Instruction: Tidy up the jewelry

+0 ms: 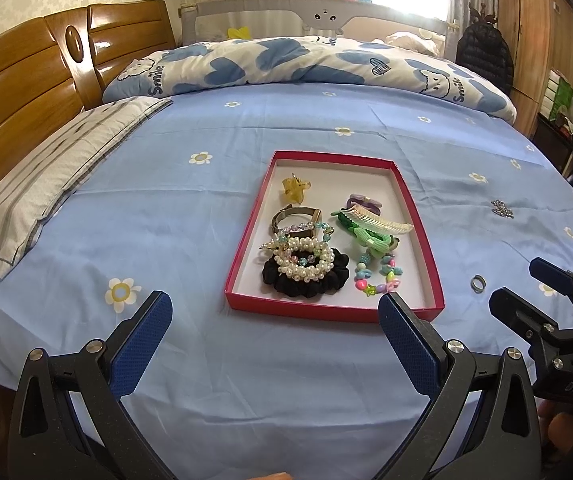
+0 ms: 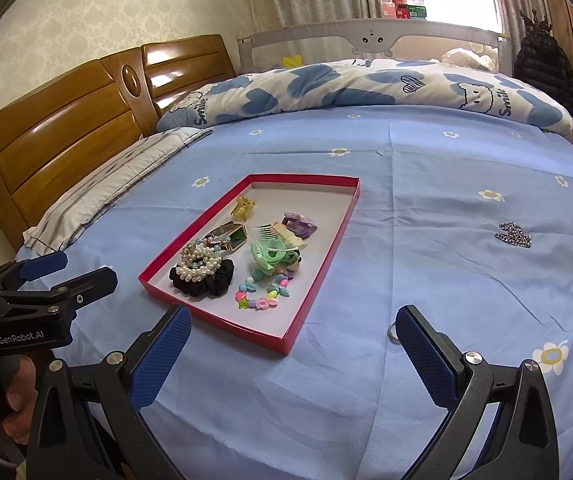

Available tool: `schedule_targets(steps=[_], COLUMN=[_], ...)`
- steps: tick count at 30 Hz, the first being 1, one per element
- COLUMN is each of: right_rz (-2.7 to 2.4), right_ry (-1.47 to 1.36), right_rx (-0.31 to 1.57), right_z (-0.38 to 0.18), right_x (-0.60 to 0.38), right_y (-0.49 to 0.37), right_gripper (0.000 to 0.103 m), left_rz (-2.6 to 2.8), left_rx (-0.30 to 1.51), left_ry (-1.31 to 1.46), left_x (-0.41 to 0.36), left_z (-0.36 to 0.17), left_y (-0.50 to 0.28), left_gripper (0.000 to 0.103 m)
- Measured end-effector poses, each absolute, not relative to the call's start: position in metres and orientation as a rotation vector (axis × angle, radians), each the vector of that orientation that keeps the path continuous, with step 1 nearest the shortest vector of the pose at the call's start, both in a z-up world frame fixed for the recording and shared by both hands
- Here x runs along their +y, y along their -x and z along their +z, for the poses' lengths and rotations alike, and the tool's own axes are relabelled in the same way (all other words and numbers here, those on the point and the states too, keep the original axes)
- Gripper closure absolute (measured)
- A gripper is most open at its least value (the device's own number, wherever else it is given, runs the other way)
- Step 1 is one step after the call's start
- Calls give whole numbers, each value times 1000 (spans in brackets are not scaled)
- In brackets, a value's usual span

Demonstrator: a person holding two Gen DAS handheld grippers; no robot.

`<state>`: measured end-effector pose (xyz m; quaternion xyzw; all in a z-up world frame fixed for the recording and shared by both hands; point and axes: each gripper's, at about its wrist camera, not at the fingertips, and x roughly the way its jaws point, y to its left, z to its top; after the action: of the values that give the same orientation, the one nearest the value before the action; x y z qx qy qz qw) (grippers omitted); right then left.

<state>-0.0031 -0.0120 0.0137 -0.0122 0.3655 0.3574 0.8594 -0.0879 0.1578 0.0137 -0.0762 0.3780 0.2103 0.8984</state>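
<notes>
Both tongs spread wide, nothing pinched. Left tongs (image 1: 274, 312) hover low over the bed sheet (image 1: 166, 208), just short of the near edge of the red tray (image 1: 420, 220); its right-hand pad overlaps the tray's near right corner in the left wrist view. Right tongs (image 2: 292, 326) sit to the right of the tray, also over bare sheet. A hand (image 2: 10, 400) grips the left tool's handle, seen in the right wrist view. Tray is a shallow red-walled box with white floor, lying flat on the blue flowered sheet, mid-bed. Inside: yellow claw clip (image 1: 293, 190) toward the far end, purple clip (image 1: 360, 202) at right, pale comb (image 1: 374, 220) lying across green hair ties (image 1: 366, 236), a metal bangle (image 1: 296, 218) near the left wall, pearl bracelet (image 1: 306, 260) resting on a black scrunchie (image 1: 306, 280) at the near left, coloured bead bracelet (image 1: 376, 278) at near right. Still outside the tray: a small metal ring (image 1: 477, 283) on the sheet, just beside the right tongs' right-hand pad, partly hidden by it in the right wrist view; a sparkly rhinestone piece (image 2: 513, 234) farther out to the right, well apart from the tray. Striped pillow (image 1: 46, 184) and wooden headboard (image 1: 26, 92) at left, cloud-print duvet (image 1: 306, 60) bunched along the far side.
</notes>
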Motion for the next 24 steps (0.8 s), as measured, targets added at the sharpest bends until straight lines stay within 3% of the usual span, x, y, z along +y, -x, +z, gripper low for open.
schedule_targets(steps=[24], right_rz=[748], right_ry=[24], right_rx=[764], right_z=[15], right_x=[-13], right_y=[2], right_gripper=[0], left_rz=[439], left_rx=[779], left_ry=[155], left_x=[160], left_z=[15], left_y=[89], left_gripper=[0])
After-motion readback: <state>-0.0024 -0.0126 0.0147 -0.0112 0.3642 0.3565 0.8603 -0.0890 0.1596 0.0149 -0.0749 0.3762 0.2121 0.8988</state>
